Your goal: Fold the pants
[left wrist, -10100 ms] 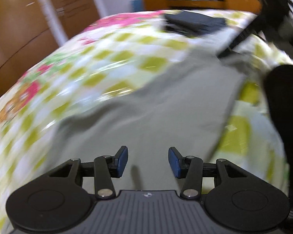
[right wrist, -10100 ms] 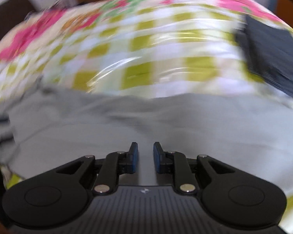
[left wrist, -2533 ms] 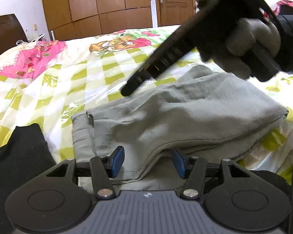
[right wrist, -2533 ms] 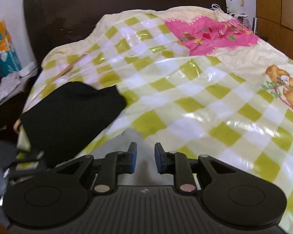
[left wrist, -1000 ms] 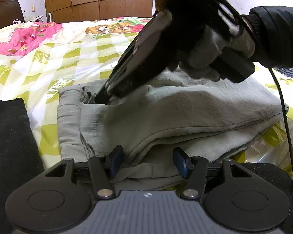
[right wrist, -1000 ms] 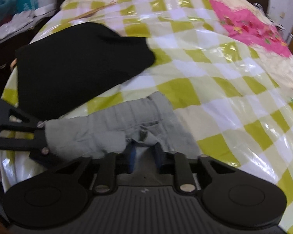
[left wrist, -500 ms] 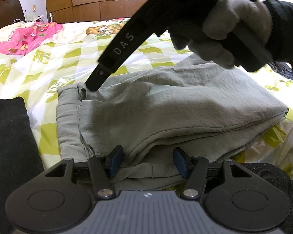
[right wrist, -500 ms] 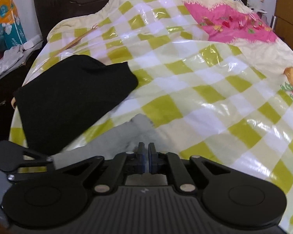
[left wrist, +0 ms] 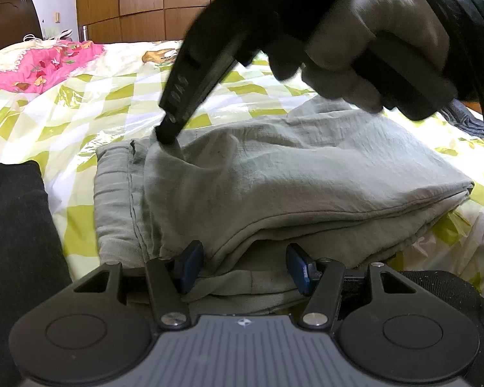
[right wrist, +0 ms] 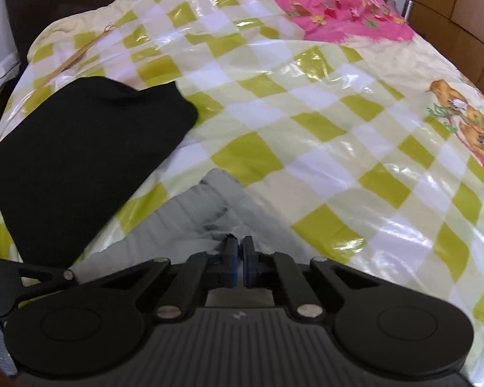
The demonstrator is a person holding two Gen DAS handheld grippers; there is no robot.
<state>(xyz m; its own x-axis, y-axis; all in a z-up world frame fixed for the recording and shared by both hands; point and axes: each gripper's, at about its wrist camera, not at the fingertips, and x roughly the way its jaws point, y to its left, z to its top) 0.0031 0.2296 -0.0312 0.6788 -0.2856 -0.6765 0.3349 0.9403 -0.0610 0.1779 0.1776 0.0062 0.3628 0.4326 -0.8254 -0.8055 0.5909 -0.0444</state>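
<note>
On bed [right wrist: 322,103], you are tidying folded pants [left wrist: 306,174]: right gripper [left wrist: 167,135] pinching top layer near waistband, jaws closed on cloth; left gripper [left wrist: 243,266] spread wide over near edge. Next: be pulling layer flat, aligning edges.

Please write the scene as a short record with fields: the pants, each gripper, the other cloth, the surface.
pants: grey pants, folded in layers on the bed
left gripper: left gripper, jaws open around the near edge of the pants
right gripper: right gripper, jaws shut, tip on the top layer near the waistband
other cloth: black cloth, beside the pants
surface: checked bedcover
</note>
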